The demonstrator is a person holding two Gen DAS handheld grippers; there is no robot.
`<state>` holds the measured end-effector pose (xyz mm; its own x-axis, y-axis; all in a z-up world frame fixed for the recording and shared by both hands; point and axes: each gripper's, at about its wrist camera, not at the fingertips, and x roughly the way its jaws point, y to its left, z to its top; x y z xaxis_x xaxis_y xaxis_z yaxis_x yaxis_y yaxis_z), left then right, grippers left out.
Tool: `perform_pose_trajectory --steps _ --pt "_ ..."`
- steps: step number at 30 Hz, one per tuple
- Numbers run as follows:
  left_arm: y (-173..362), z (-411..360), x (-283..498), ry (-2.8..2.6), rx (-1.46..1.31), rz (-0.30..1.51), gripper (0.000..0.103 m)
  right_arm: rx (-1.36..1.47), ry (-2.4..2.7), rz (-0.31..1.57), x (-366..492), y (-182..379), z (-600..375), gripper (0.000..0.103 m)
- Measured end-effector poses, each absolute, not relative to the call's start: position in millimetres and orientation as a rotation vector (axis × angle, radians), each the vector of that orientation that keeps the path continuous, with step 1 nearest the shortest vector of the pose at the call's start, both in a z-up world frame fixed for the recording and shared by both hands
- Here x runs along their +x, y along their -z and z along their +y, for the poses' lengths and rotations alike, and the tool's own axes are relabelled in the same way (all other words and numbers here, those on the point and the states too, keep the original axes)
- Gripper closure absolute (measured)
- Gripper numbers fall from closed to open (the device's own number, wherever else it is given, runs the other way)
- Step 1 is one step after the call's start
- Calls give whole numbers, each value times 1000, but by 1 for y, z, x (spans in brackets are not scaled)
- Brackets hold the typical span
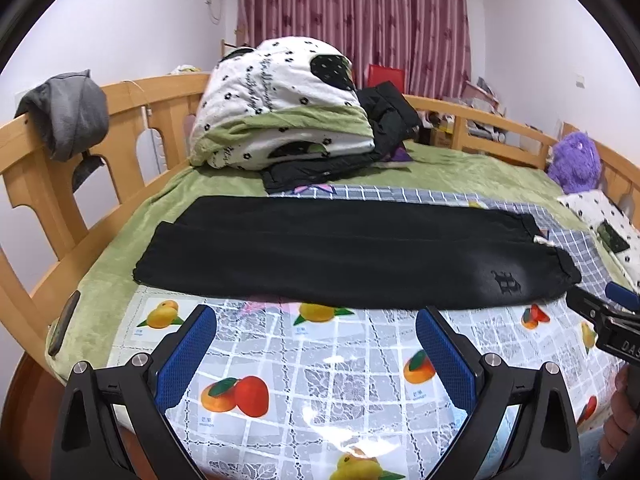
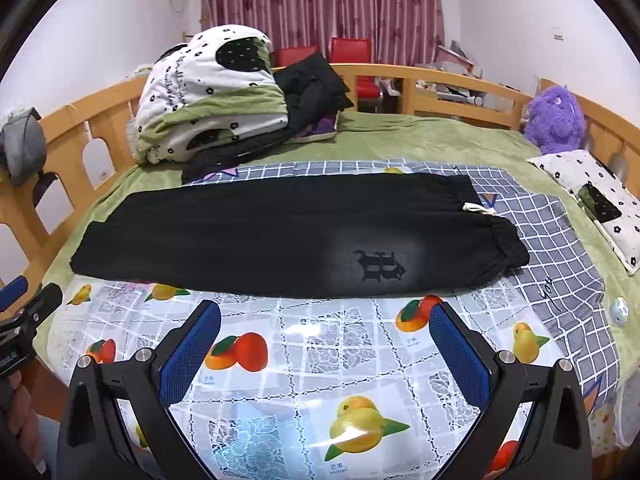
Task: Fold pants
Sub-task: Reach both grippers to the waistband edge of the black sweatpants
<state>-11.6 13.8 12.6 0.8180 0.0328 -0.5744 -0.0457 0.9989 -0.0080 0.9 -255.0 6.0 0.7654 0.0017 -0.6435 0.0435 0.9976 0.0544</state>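
Beyond both grippers' spread jaws — black pants (image 2: 280,232) lie flat, untouched.

My left wrist camera looks forward over its gripper (image 1: 316,330), low and near the fruit-print cloth (image 1: 320,380). My right one (image 2: 325,326) faces likewise. Both share the pants (image 1: 340,256) at 12 o'clock and the curtain (image 2: 320,8) beyond.

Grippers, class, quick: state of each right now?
Left gripper: open, holding nothing, short of the black pants.
Right gripper: open, holding nothing.
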Motion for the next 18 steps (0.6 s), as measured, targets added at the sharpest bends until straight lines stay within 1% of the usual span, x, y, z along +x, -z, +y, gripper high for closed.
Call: perform_pose_trajectory --steps 4,8,11,13,18 --pt "-19 25 -11 -18 -73 602 2 80 24 661 -4 -15 -254 1" --pt "-42 43 -12 -1 -83 564 2 115 32 608 -10 -35 -265 1" --pt "-53 67 -8 13 -166 555 2 140 25 604 -11 -50 -280 1" --pt "-54 82 0 28 -208 573 2 130 48 604 -9 -58 -292 1" --pt "-36 104 23 -40 -169 621 2 89 111 639 9 -57 -319 1"
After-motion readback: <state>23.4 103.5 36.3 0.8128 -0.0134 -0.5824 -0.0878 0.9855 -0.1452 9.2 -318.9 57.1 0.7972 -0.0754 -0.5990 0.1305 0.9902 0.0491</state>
